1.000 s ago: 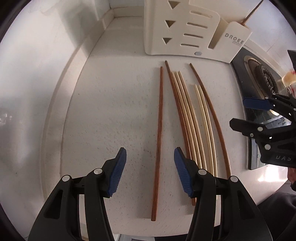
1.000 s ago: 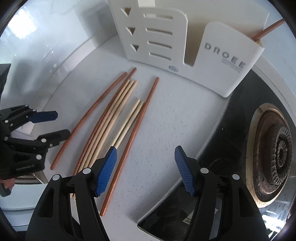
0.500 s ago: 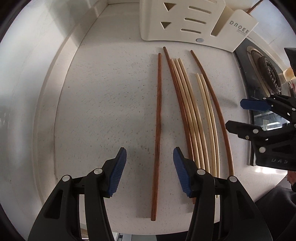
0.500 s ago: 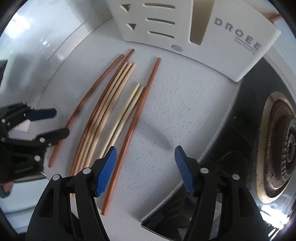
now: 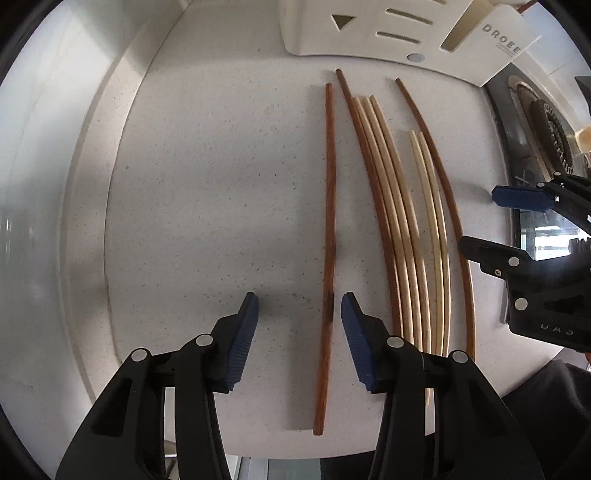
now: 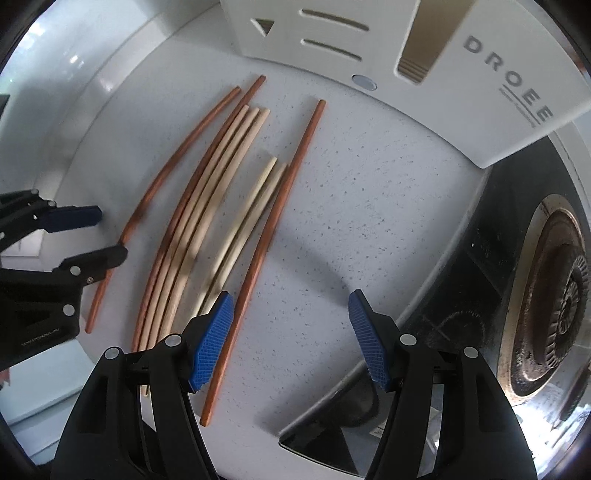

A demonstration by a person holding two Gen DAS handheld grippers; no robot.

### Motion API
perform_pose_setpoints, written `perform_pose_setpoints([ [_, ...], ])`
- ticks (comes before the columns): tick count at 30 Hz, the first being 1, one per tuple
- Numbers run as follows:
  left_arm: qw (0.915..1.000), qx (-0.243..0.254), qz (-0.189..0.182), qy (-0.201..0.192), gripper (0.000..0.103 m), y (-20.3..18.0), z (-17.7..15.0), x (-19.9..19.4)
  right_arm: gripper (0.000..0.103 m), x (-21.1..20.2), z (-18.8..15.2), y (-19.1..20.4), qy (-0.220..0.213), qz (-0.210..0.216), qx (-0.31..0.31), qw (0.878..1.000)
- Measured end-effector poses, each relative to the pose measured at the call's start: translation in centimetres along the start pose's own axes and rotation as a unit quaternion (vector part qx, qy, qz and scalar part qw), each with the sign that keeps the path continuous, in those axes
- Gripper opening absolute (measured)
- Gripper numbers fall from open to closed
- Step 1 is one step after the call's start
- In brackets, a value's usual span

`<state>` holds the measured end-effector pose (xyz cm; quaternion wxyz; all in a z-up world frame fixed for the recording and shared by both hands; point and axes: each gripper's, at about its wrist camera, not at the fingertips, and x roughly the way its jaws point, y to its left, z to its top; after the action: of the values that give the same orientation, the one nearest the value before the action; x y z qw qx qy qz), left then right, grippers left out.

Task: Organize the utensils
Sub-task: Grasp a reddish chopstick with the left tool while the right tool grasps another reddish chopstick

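A pale speckled tabletop [image 5: 207, 192] runs back to a raised white rim and glossy wall, with a dark stove and its round burner [image 6: 554, 295] at 3 o'clock in the right wrist view. At 12 o'clock stands a cream utensil holder [image 5: 399, 33] with slots and triangular cutouts (lettered DROEE on one pocket). Chopsticks lie side by side on the tabletop: reddish-brown ones and a bundle of pale chopsticks [image 5: 402, 221] between them. Nothing lies across them. The left gripper [image 5: 299, 314] points down with its fingers part open and just now closing; a single brown chopstick [image 5: 330, 206] runs between them, nearer the 3 o'clock finger, the pads not on it. The right gripper [image 6: 290, 314] stands wider open and empty; the rightmost brown chopstick [image 6: 280, 206] passes just inside its 9 o'clock finger, again unpinched.
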<state>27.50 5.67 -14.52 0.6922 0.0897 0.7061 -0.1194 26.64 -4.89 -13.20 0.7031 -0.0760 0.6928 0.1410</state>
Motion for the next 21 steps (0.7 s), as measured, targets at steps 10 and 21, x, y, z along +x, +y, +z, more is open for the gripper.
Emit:
perform_pose_setpoints([
  [10,0.9983,0.007,0.020,0.055,0.044,-1.0,3.2,0.6,0.064,1.5,4.6,0.8,0.041,-0.015,0.012,0.999],
  [21,0.9967,-0.012,0.033,0.074,0.026,0.3,6.0,0.8,0.063,2.2,7.0,2.0,0.076,-0.040,0.024,0.996],
])
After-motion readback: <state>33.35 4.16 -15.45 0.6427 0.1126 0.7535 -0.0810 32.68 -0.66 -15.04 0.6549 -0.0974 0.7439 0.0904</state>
